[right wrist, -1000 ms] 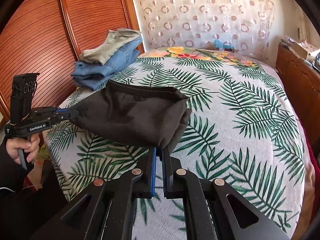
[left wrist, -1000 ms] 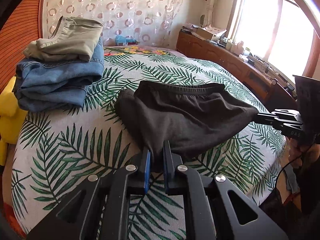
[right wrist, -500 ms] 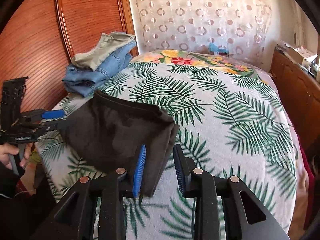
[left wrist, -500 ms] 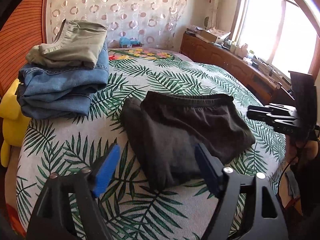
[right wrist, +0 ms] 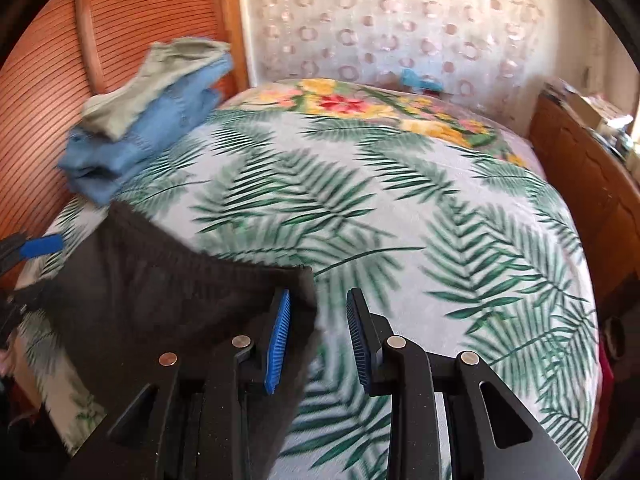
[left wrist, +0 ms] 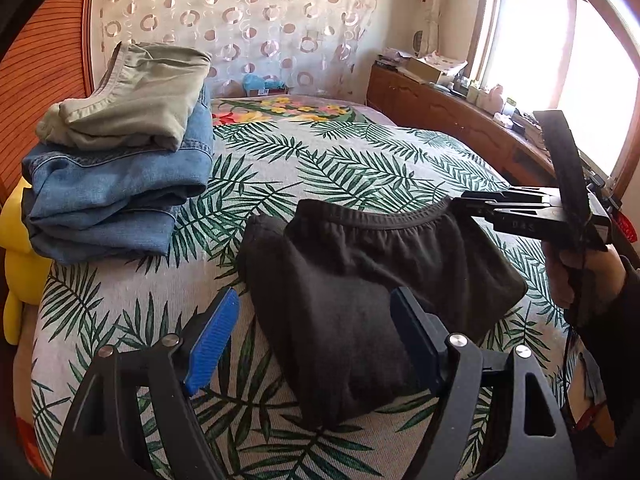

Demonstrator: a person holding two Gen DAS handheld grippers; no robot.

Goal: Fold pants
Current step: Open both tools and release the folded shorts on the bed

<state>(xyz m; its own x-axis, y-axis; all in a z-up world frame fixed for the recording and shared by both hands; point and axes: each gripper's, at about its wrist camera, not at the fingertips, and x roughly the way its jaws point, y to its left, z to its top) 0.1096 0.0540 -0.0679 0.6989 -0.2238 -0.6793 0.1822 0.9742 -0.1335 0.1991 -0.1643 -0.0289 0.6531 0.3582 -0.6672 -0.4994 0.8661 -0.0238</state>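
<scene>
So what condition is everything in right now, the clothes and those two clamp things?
Black pants: folded, lying on the bed, not gripped.
Blue jeans: folded, stacked on the bed.
Green pants: folded, on top of the jeans.
Left gripper: open wide, over the black pants.
Right gripper: open, at the black pants' corner.

1. The left gripper (left wrist: 314, 338) has black angular plastic arms with triangular cut-outs, round silver screws, and ribbed blue pads (left wrist: 211, 342).
2. The right gripper (right wrist: 318, 338) is built the same way: black frame, silver screws, blue ribbed pads (right wrist: 277, 344).
3. The right hand (left wrist: 582, 276) shows bare skin and a dark sleeve.
</scene>
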